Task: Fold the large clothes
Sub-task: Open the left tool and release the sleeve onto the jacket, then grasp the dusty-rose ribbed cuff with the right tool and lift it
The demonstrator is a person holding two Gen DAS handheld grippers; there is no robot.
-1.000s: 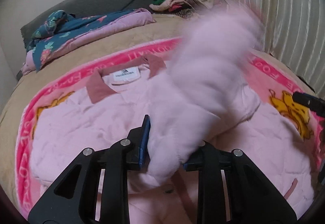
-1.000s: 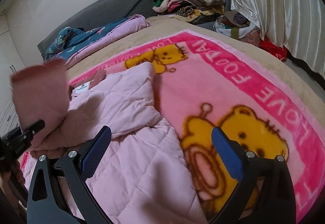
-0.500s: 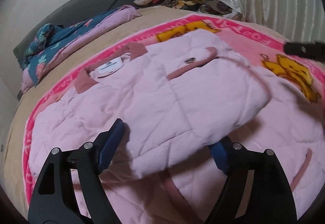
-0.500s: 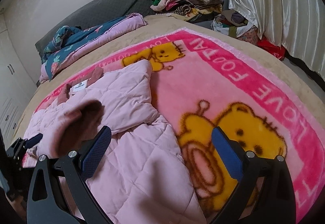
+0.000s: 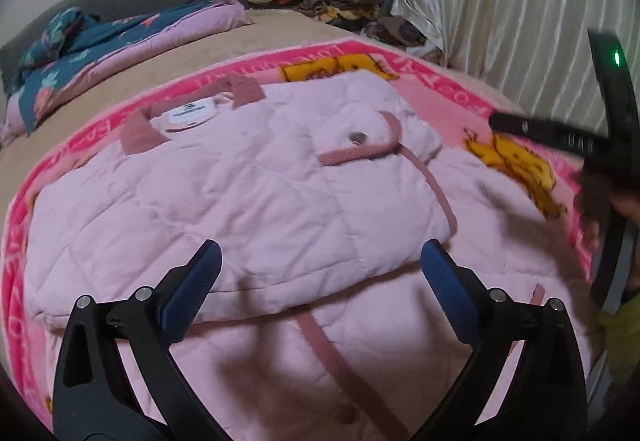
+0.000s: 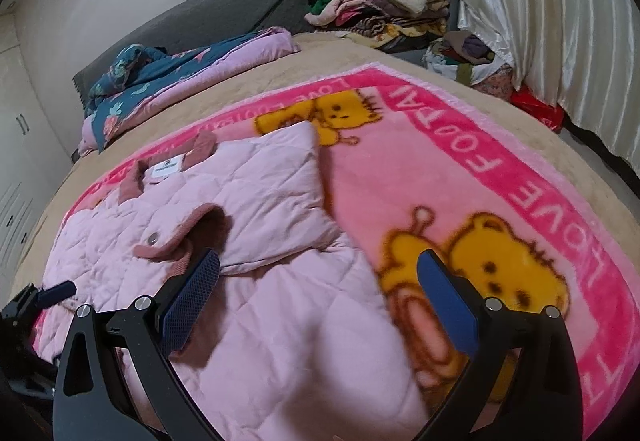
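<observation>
Left hand-held gripper [image 5: 320,277]: jaws opening, nothing between them, over the folded-in sleeve. Pink quilted jacket [image 5: 240,193]: flat on the pink bear blanket [image 6: 500,177] on the bed, collar far. Right hand-held gripper [image 6: 318,283]: spread wide, empty, above the jacket's right edge. Advice: smooth each fold flat, align edges. Bare blanket rightward offers room.

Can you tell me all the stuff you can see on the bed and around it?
quilted jacket: one, light pink with darker pink collar and trim, lying on the blanket, sleeve folded across it
blanket: one, bright pink with yellow bears, spread on the bed
bedcover: one, tan, under the blanket
quilt: one, navy floral and lilac, folded at the far end
clothes pile: one, mixed colours, far corner
curtain: one, cream, along the right
left gripper: black, blue pads, jaws opening, nothing between them
right gripper: black, blue pads, open, empty
</observation>
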